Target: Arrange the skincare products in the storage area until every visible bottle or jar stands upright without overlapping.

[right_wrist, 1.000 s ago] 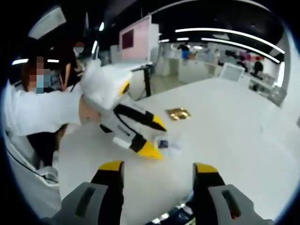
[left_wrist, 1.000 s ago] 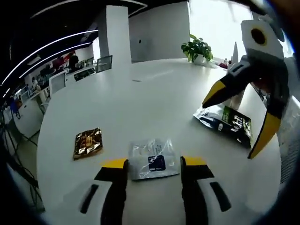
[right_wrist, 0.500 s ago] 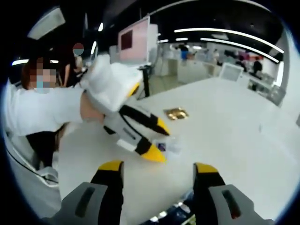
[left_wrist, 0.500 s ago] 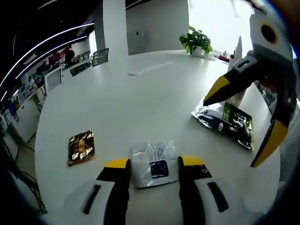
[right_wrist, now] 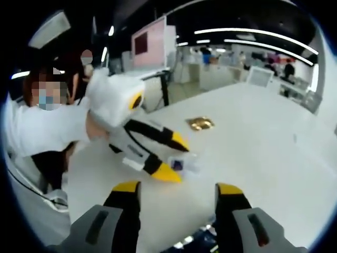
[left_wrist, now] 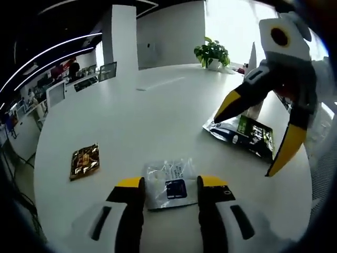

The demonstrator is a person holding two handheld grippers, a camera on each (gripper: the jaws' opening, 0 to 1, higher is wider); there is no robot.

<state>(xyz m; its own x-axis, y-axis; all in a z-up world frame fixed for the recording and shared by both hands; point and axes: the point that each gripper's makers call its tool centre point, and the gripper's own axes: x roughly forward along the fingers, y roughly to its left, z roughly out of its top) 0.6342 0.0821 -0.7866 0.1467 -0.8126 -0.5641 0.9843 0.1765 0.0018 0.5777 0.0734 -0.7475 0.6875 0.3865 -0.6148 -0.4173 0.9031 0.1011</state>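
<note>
On the round white table (left_wrist: 158, 113) a clear sachet with a dark blue label (left_wrist: 168, 173) lies flat between the jaws of my left gripper (left_wrist: 170, 182), which is open. In the right gripper view the left gripper (right_wrist: 176, 159) slants down over that clear sachet (right_wrist: 185, 164). A gold foil sachet (left_wrist: 84, 161) lies to the left, also seen as the gold sachet (right_wrist: 200, 124). My right gripper (left_wrist: 243, 146) hangs open above a dark packet with a green panel (left_wrist: 247, 134); its own jaws (right_wrist: 177, 188) hold nothing. No upright bottle or jar can be made out.
A potted plant (left_wrist: 210, 52) stands at the table's far edge with small items beside it. A person in a white sleeve (right_wrist: 47, 126) stands at the table's near edge. Desks and monitors lie beyond the table.
Both views have shifted slightly with the hands. The left gripper's jaws stay either side of the clear sachet, and the right gripper stays above the dark packet. Nothing was taken hold of.
</note>
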